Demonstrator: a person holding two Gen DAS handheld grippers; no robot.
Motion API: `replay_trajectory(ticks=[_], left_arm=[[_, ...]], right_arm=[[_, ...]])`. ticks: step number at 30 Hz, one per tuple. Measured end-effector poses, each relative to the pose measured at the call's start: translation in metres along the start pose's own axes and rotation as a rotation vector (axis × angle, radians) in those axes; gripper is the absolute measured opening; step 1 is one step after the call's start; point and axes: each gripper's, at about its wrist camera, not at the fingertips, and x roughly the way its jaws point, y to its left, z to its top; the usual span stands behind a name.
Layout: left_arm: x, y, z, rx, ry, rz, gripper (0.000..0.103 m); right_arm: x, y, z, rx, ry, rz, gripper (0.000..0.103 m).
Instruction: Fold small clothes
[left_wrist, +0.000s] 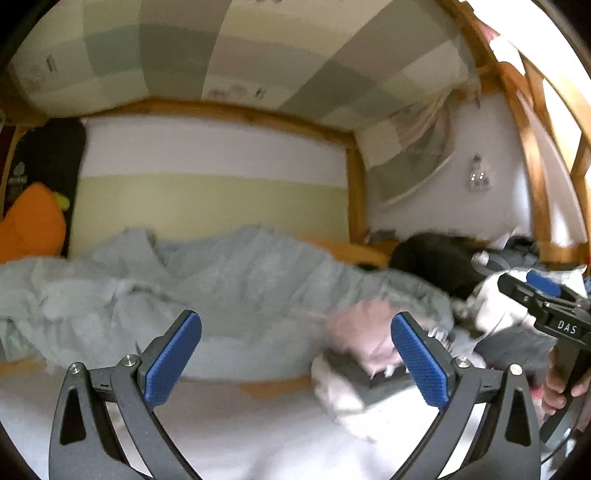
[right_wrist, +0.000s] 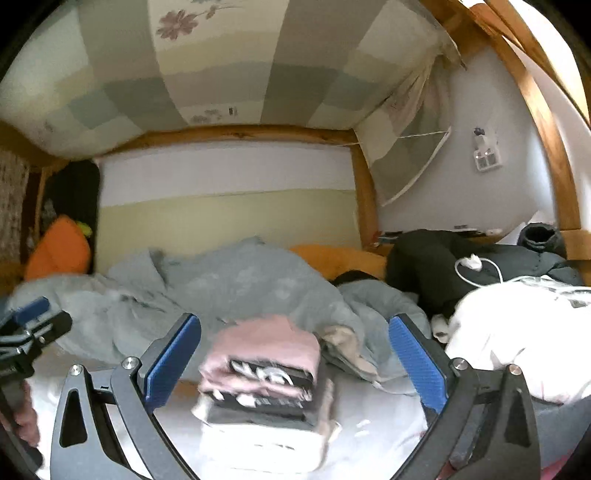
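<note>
Blue rubber pads stood far apart on the left hand-held gripper in the left wrist view, with nothing pinched between them. It hung over the white bed sheet, pointing roughly level toward the wall. The stack of folded small clothes sat on the sheet toward the right finger, partly hidden behind it and pretty blurry, pink piece on top and grey and white layers under it. Behind that lay a rumpled grey-blue duvet running across the bed, with an orange cushion at the far left. At the right edge the right hand-held gripper poked in, held by a hand on its handle.

Over in the right wrist view, the right hand-held gripper was spread just as wide and also empty. The stack of folded small clothes showed up dead centre between its two fingers but touching neither one: pink on top, a black piece with white print below, then grey and white at the bottom, all resting on the sheet. A white garment was heaped to the right, with a dark jacket and a white charger cable behind it. The left hand-held gripper showed at the left edge, well apart from the stack.
</note>
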Motion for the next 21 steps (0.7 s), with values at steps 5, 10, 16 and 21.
replay_trajectory(ticks=[5, 10, 16, 21], left_arm=[[0.026, 0.007, -0.052, -0.009, 0.079, 0.051, 0.102], [0.035, 0.001, -0.072, 0.014, 0.138, 0.046, 0.102], [0.035, -0.004, -0.073, 0.039, 0.144, 0.055, 0.102], [0.034, -0.011, -0.074, 0.058, 0.120, 0.047, 0.102]], right_arm=[[0.028, -0.009, -0.046, -0.021, 0.088, -0.020, 0.102], [0.040, -0.024, -0.065, 0.012, 0.156, -0.057, 0.102], [0.049, -0.018, -0.073, -0.030, 0.190, -0.061, 0.102], [0.046, -0.005, -0.073, -0.090, 0.173, -0.077, 0.102]])
